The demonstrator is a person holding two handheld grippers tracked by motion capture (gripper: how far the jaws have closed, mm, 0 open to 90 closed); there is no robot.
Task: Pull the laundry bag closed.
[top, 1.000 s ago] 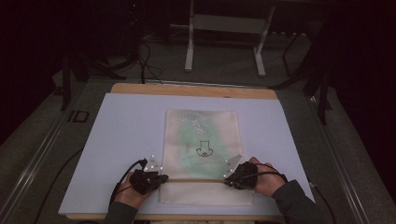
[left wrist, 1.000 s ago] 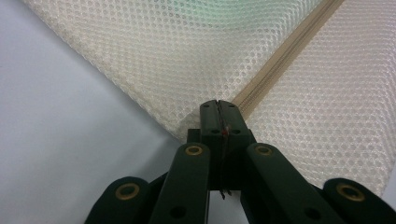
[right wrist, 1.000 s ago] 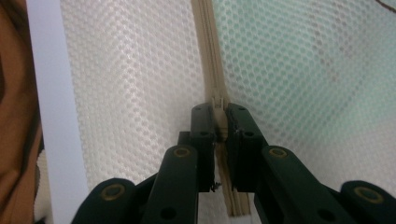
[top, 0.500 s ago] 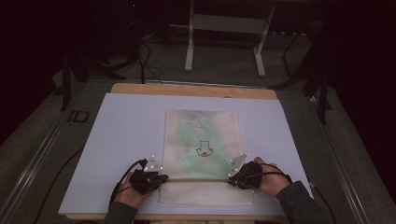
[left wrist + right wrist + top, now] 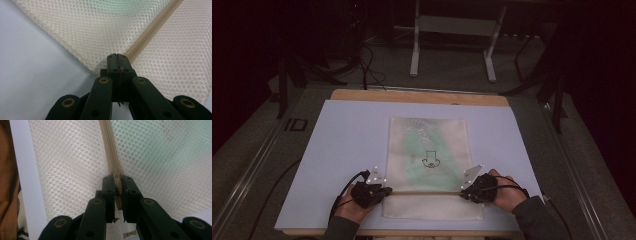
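Zipper: while it lies flat across the mesh bag [image 5: 429, 165], the zipper [image 5: 424, 192] runs straight from one set of tongs to the other, so its long axis is the line between the two hands.
Zipper pull: the small pull [image 5: 116, 175] sits at the tip of the right tongs [image 5: 116, 180], between the jaws; it is at the right-hand end of the zipper, so the right hand is the nearer one by far.
Right tongs: nearly closed on the pull, a thin gap left between the jaws; they appear to be grasping it, though I cannot tell how firm the hold is.
Left tongs: the left tongs [image 5: 117, 58] are clenched tight on the bag's edge right at the zipper's end, jaws pressed together with no gap.
Bag: pale mesh with green contents and a small dark drawing showing through; most of it reaches away from both tongs, with a shorter strip on the near side of the zipper.
Coming move: judged from this, the pull would have to travel along the zipper toward the left tongs, which anchor the far end.
Table: a pale sheet [image 5: 347, 145] lies under the bag and both tongs, on a wooden tabletop [image 5: 417, 95].
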